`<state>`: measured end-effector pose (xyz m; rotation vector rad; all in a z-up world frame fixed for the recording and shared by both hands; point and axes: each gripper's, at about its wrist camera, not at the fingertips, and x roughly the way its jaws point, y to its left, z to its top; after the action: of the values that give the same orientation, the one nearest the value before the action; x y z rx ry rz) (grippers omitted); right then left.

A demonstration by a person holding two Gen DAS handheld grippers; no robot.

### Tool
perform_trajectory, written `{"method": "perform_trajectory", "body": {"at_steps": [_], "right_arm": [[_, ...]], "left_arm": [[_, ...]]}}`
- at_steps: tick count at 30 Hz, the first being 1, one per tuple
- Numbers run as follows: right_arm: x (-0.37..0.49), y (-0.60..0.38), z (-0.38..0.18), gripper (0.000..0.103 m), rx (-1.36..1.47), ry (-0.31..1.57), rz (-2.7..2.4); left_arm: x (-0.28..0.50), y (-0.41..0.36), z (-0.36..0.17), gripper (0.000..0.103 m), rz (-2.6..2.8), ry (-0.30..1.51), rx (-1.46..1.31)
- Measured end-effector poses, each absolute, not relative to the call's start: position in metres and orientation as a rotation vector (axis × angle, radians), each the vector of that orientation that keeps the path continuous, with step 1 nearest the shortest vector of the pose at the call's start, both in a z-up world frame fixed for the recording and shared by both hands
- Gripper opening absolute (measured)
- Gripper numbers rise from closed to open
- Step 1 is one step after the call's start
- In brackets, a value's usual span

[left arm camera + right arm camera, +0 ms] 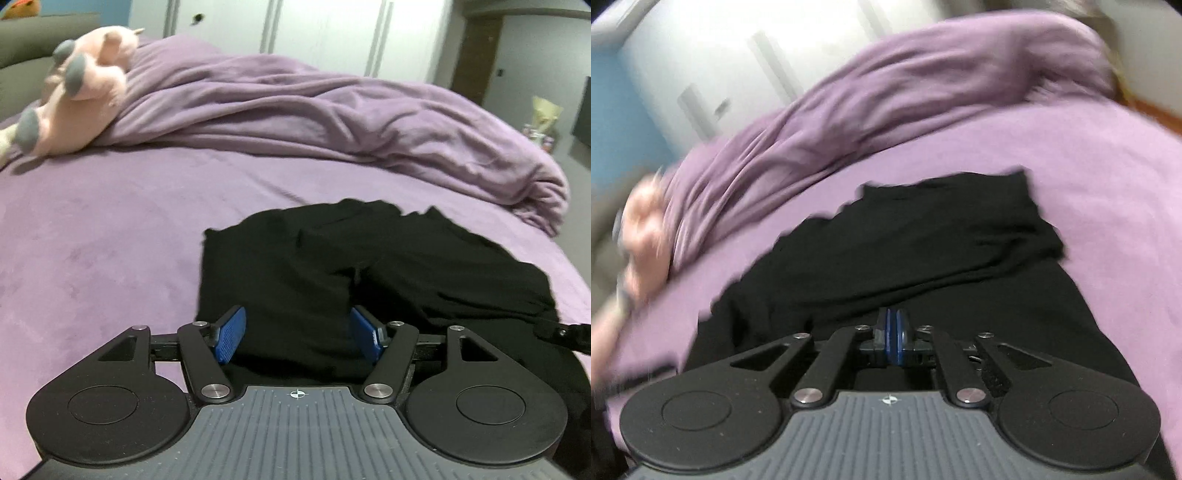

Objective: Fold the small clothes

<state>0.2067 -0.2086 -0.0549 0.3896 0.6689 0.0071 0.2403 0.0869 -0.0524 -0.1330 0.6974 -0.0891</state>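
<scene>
Left wrist view gave us the black garment [332, 266] lying rumpled on the purple bed [92, 240], and we used that garment as our landmark throughout. Our left gripper [297, 338] hovered at its near edge with jaws spread wide, the blue pads [232, 334] straddling a stretch of cloth and clamped on nothing. Beyond the garment a bunched purple blanket [332, 110] ran across the bed, and far off to its left lay a pink plush toy [88, 88].

From the right wrist, badly smeared by motion, we saw our right gripper [894, 341] over the garment's near side, jaws pressed together. Whether a fold of cloth was pinched between them we could not tell; black on black hid it.

We judged the fabric soft, limp and light, with no stiffness to hold a crease by itself. It looked likely to drape and bunch if lifted by one point, so we reckoned the best hold was at an edge or corner, one gripper on each, keeping the cloth taut between them.

We counted one garment, one blanket, one plush toy and two grippers, the pair of them well clear of the toy.
</scene>
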Motion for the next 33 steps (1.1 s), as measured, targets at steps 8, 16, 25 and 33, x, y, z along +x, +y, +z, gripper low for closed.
{"method": "perform_trajectory", "body": {"at_steps": [8, 16, 25, 33], "right_arm": [[0.233, -0.089, -0.042, 0.043, -0.054, 0.606, 0.315], [0.257, -0.02, -0.067, 0.026, -0.353, 0.62, 0.338], [0.245, -0.121, -0.021, 0.003, 0.203, 0.467, 0.067], [0.196, -0.266, -0.087, 0.007, 0.72, 0.735, -0.067]], "left_arm": [[0.218, 0.128, -0.065, 0.069, 0.135, 0.711, -0.111], [0.215, 0.142, -0.073, 0.069, 0.11, 0.742, -0.156], [0.217, 0.122, -0.053, 0.07, -0.019, 0.701, -0.14], [0.231, 0.094, -0.046, 0.072, -0.124, 0.738, -0.191]]}}
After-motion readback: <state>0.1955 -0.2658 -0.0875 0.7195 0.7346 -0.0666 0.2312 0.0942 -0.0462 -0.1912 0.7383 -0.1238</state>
